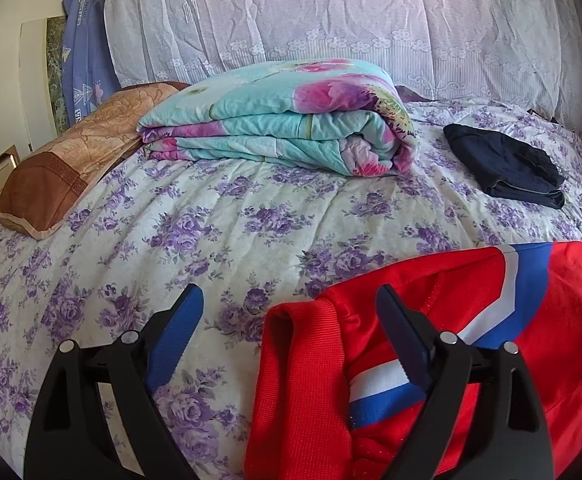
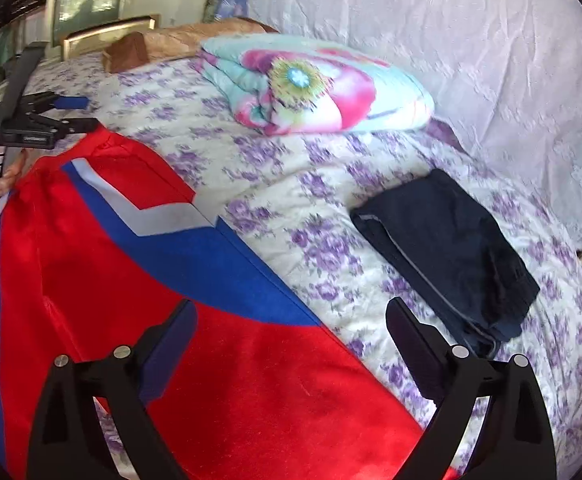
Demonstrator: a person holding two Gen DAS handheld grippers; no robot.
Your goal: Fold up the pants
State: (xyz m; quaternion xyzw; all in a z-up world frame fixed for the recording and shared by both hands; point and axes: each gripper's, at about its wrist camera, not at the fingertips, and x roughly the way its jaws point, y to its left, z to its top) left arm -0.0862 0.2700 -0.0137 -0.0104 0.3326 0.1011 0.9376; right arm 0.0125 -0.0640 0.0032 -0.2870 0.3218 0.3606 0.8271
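Observation:
Red pants (image 1: 443, 320) with blue and white stripes lie on the floral bed sheet (image 1: 251, 224); they also show in the right wrist view (image 2: 139, 280). My left gripper (image 1: 291, 304) is open, its jaws straddling the ribbed end of the pants, holding nothing. My right gripper (image 2: 291, 316) is open above the pants' edge, one finger over the red cloth, the other over the sheet. The left gripper also shows in the right wrist view (image 2: 75, 114), at the pants' far end.
A folded dark navy garment (image 1: 507, 172) lies on the bed to the right, also in the right wrist view (image 2: 447, 248). A folded floral quilt (image 1: 287, 120) and a brown pillow (image 1: 79, 160) sit at the back. A lace-covered headboard (image 1: 371, 20) stands behind.

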